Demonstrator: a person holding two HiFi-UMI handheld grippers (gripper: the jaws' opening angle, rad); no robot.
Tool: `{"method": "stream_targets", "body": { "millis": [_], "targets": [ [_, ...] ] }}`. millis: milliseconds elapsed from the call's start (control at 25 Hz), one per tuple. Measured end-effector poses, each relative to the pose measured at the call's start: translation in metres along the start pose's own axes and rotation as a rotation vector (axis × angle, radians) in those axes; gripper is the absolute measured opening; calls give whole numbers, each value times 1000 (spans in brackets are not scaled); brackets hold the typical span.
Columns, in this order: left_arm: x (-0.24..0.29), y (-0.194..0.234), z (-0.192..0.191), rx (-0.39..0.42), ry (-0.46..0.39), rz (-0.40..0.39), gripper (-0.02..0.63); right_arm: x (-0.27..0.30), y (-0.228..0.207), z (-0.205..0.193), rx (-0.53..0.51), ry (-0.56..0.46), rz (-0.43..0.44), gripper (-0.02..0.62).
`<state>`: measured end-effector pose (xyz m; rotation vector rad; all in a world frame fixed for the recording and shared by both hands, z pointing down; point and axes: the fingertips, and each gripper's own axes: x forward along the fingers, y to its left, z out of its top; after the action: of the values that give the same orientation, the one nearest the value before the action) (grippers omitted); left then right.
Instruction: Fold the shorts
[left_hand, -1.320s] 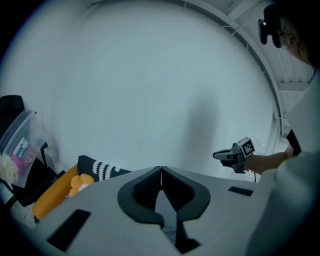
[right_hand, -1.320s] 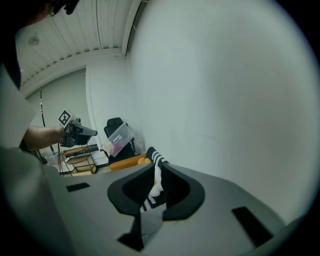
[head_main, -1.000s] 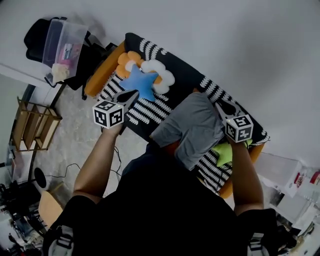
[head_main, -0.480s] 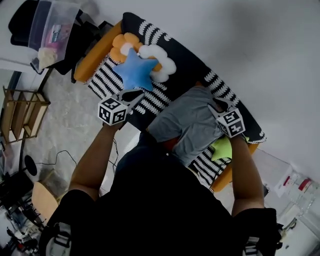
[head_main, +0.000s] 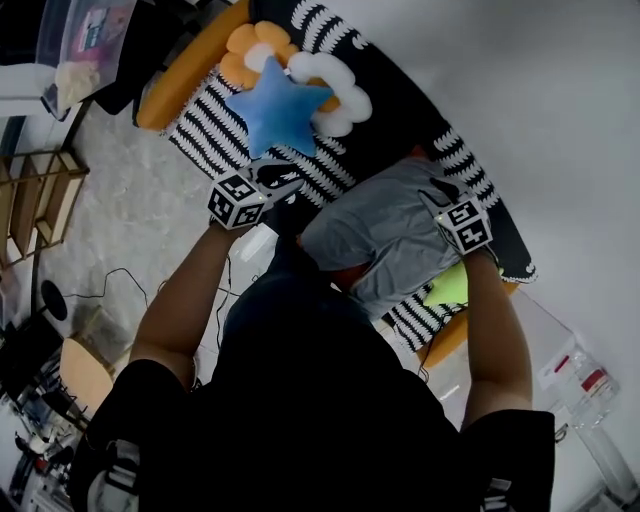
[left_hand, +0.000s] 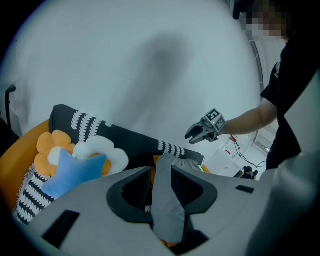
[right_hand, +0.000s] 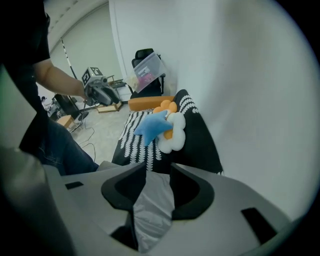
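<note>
As our left gripper (head_main: 288, 186) and right gripper (head_main: 433, 189) opened, loosening the cloth between their jaws, we judged the shorts (head_main: 395, 240) light, limp and best pinched at the corners.

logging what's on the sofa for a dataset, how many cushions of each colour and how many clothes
blue star cushion: 1
orange flower cushion: 1
white flower cushion: 1
green cushion, partly hidden by the right arm: 1
grey shorts: 1
total: 5
</note>
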<state>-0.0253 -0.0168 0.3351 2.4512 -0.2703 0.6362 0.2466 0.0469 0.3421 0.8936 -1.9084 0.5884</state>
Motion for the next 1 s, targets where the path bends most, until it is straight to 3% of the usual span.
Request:
{"method": "stream_targets", "body": {
  "millis": [440,760,1000],
  "targets": [
    [57,40,-57,-5,139,-129,187,76,-22,-7,-13,110,70,172],
    [113,62,-115,-53,227,-204,193,142,-22,-15,-141,212,153,192],
    [155,67,-156,-77,272,-268,202,183,1,-27,-201,312,265,211]
  ]
}}
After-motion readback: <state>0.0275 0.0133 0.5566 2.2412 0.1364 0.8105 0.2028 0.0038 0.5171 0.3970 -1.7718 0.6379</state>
